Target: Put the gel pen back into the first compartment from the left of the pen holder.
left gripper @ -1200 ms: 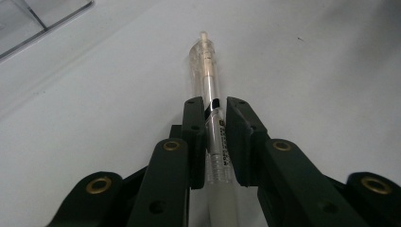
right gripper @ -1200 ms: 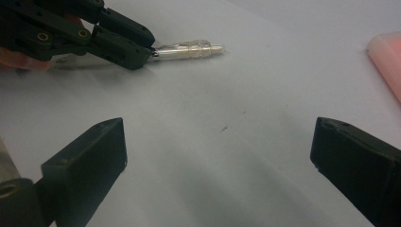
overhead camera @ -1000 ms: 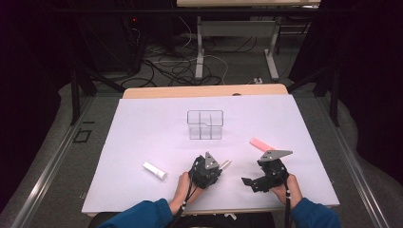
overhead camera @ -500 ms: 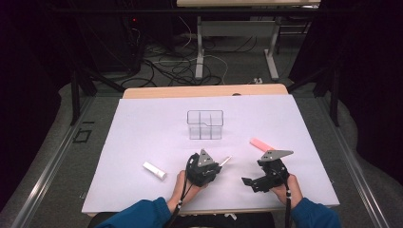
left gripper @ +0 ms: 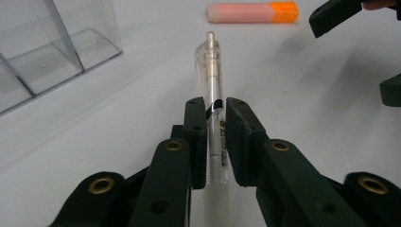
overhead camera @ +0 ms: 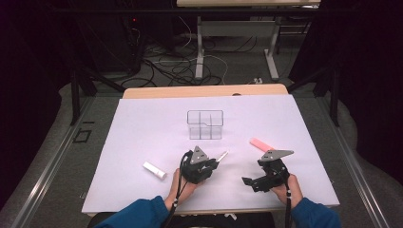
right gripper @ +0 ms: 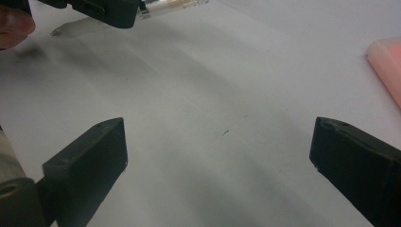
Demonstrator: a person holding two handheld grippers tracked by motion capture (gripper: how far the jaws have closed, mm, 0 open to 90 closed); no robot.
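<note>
Two black jaws of your left gripper (left gripper: 216, 120) clamp the clear plastic pen (left gripper: 213, 85) — lift it next toward the clear divided box (overhead camera: 205, 124) ahead-left — your right gripper (right gripper: 220, 156) stands wide apart.

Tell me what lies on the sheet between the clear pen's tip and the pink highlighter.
Nothing: in the left gripper view, bare white sheet separates the clear pen, held in the left gripper, from the pink highlighter.

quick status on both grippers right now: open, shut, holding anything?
Left gripper: shut on the clear pen, gripped along its barrel.
Right gripper: open, jaws wide apart, nothing between them.
</note>
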